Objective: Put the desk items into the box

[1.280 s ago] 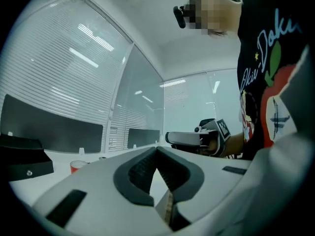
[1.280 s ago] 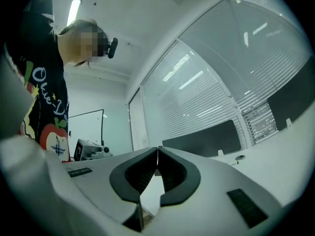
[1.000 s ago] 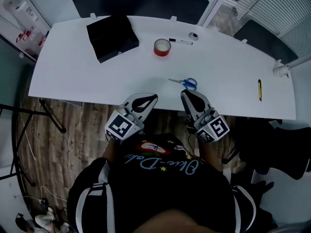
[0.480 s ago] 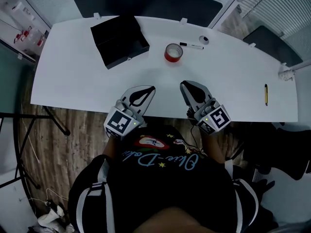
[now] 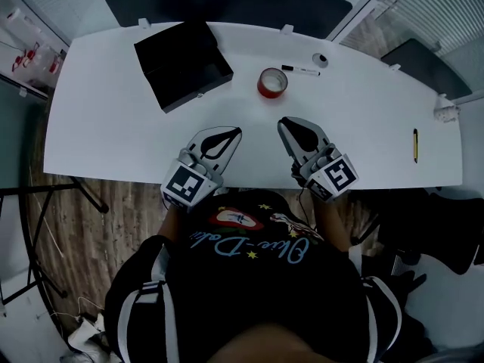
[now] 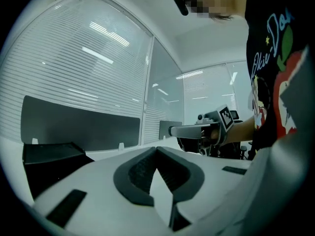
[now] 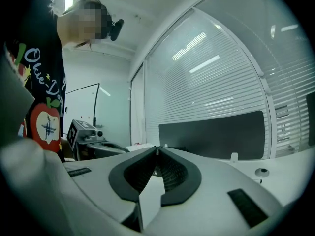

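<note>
Box (image 5: 181, 63) is sitting at the table's (image 5: 98, 127) far left. Left claw (image 5: 233, 132) is hovering closed and empty. Right claw (image 5: 283, 122), also empty, has just been opening slightly. I think it is needing a wider gap before reaching the red tape roll (image 5: 272, 82) just ahead.

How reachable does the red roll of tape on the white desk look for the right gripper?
Probably yes: the right gripper sits just short of the red roll of tape, with only bare white desk between them. Its jaws have just been opening and hold nothing.
</note>
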Action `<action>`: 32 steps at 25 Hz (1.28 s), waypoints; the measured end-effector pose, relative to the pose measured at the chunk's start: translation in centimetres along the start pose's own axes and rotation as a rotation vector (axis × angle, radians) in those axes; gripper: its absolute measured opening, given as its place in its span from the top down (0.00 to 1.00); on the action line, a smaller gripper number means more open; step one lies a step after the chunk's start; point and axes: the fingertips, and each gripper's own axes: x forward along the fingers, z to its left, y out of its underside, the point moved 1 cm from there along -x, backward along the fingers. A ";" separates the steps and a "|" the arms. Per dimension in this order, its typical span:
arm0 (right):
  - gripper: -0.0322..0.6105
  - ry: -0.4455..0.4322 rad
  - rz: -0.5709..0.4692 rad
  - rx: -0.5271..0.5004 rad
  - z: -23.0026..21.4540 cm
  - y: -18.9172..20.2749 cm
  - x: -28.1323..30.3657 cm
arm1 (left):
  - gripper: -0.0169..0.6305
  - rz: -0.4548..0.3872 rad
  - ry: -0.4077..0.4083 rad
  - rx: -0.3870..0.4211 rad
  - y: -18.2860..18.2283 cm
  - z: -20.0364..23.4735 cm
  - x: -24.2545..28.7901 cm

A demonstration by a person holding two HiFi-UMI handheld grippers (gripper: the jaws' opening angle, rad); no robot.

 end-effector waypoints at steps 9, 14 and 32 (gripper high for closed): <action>0.91 -0.033 0.160 -0.021 -5.4 2.0 3.3 | 0.98 -0.001 -0.084 -0.042 -0.4 3.3 2.4; 0.89 -0.055 0.291 -0.098 -7.7 4.7 5.1 | 0.98 0.039 -0.132 -0.042 0.3 4.8 3.1; 0.79 -0.235 0.636 -0.394 -10.4 12.9 8.6 | 0.98 0.079 -0.252 -0.081 1.6 6.4 3.0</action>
